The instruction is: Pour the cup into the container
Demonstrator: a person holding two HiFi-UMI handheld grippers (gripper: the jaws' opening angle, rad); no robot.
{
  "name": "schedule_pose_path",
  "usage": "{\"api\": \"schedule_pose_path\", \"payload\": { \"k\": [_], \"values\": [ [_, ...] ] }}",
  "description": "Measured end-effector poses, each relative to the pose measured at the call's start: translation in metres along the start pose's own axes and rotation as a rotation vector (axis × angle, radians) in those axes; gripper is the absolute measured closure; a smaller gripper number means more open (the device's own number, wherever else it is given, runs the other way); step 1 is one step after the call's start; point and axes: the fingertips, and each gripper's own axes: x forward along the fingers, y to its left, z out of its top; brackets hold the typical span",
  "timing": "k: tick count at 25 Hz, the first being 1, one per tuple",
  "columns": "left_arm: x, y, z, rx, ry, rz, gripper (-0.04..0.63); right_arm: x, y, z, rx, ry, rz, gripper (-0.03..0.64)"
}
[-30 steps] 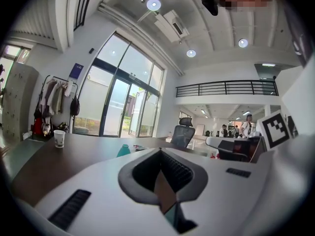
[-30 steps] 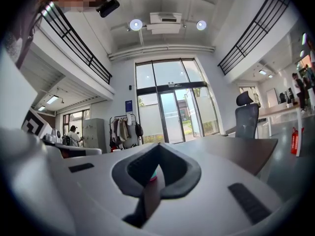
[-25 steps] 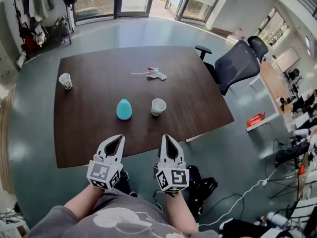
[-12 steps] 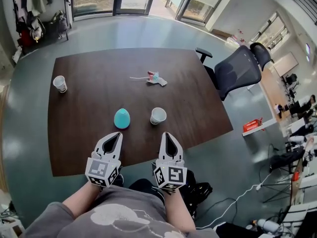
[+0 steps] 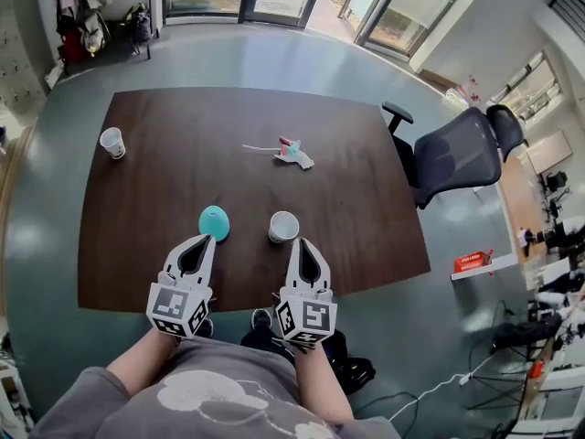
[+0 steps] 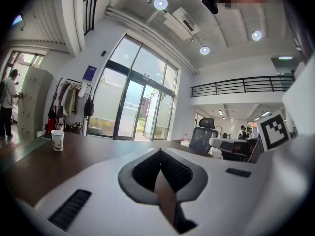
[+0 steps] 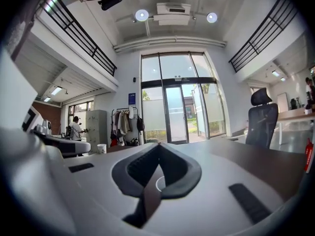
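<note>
A white paper cup [image 5: 283, 227] stands near the front of the dark wooden table [image 5: 164, 190]. To its left is a teal egg-shaped container [image 5: 214, 222]. My left gripper [image 5: 202, 242] is shut and holds nothing, its tip just short of the teal container. My right gripper [image 5: 301, 243], also shut and holding nothing, points at the cup from just in front of it. In the right gripper view the cup's rim [image 7: 160, 183] shows through the window behind the closed jaw tips [image 7: 159, 145]. The left gripper view shows closed jaw tips [image 6: 159, 150] over the table.
A second paper cup [image 5: 112, 142] stands at the table's far left, also seen as the far cup [image 6: 57, 140]. A small pink and teal item [image 5: 292, 152] lies mid-table. A black office chair [image 5: 457, 154] stands at the right side.
Both grippers have moved forward over the table's front edge, closer to the teal container and the cup. Both stayed shut. The head view has shifted.
</note>
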Motion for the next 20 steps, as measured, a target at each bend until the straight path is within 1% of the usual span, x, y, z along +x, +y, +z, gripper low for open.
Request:
{"api": "schedule_pose_path", "payload": {
  "k": [2,8,12,15,18,19,20],
  "values": [
    [0.008,-0.003,0.0,0.003,0.001,0.041,0.588,0.009,-0.009,0.0,0.001,0.004,0.044,0.629],
    [0.027,-0.013,-0.005,-0.002,-0.003,0.149,0.588,0.032,-0.042,-0.01,0.006,0.037,0.132,0.626],
    [0.038,-0.02,-0.011,0.009,0.004,0.201,0.588,0.044,-0.051,-0.023,0.022,0.065,0.224,0.582],
    [0.042,-0.023,-0.018,0.013,0.013,0.247,0.588,0.051,-0.048,-0.036,0.016,0.09,0.322,0.525],
    [0.044,-0.025,-0.025,0.01,0.015,0.292,0.588,0.054,-0.042,-0.051,-0.009,0.13,0.43,0.418],
    [0.043,-0.025,-0.026,0.008,0.013,0.306,0.588,0.054,-0.041,-0.054,-0.018,0.139,0.455,0.367],
    [0.043,-0.025,-0.027,0.006,0.011,0.319,0.588,0.053,-0.04,-0.057,-0.027,0.149,0.474,0.334]
  ]
}}
